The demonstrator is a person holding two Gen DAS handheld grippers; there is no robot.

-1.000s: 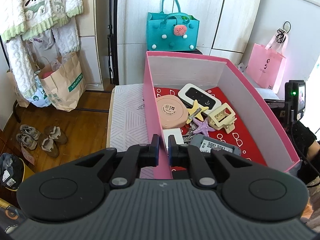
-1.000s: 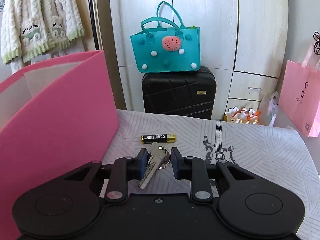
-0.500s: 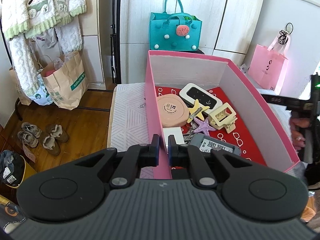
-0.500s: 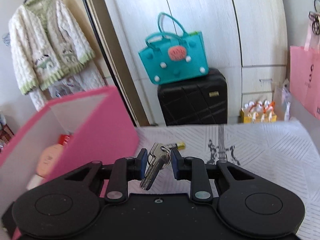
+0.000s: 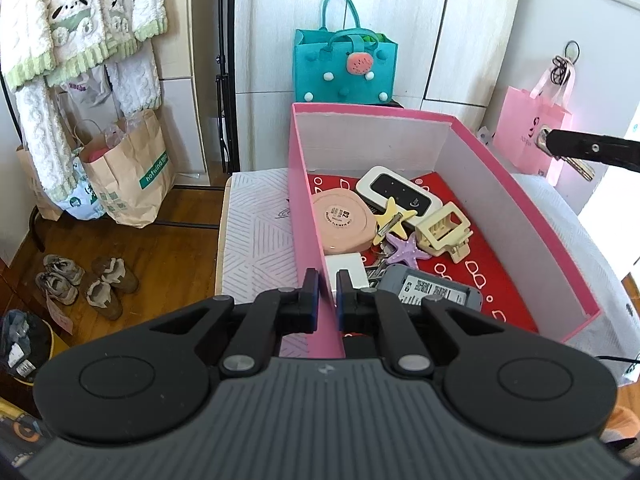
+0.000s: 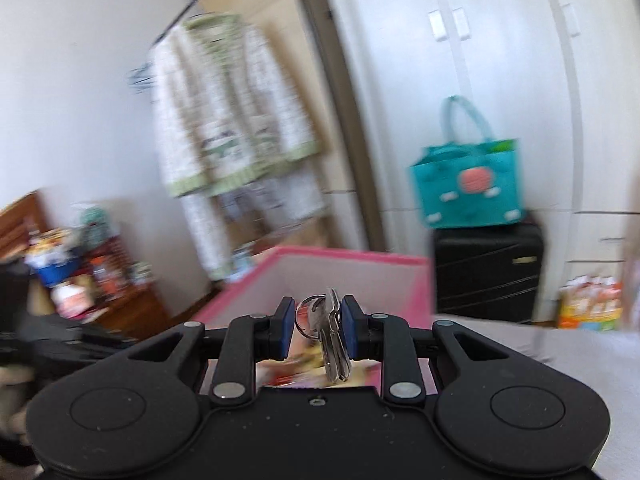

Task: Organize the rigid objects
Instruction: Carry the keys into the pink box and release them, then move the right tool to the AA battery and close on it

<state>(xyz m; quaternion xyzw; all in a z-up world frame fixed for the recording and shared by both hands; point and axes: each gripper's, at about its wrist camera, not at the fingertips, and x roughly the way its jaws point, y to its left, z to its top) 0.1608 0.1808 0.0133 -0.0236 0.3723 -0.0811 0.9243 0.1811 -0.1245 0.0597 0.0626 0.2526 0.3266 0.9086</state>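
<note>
Nearest, the left claw (image 5: 327,294) is seen pinched shut on the near wall of the pink box (image 5: 560,256), so the box is held steady on the desk (image 5: 256,232). The right claw (image 6: 313,328) is closed on a bunch of keys (image 6: 334,340); the ring and blades are clamped between its blue pads, and the blades hang down. In the left view that claw enters from the right, above the box's right wall.

The carry step is judged to be in hand: the keys are lifted and brought over the box, not yet released. Next, the keys would need to be taken over the red floor and the pads opened.

Inside, the near and middle floor is crowded: a grey device (image 5: 430,290), a white block (image 5: 346,270), a purple star (image 5: 402,254), a round pink case (image 5: 342,220), a cream clip (image 5: 444,230) and a white gadget (image 5: 398,192). Bare red floor is left along the right wall and at the near right corner. That wall's rim must be cleared by the hanging blades.
</note>
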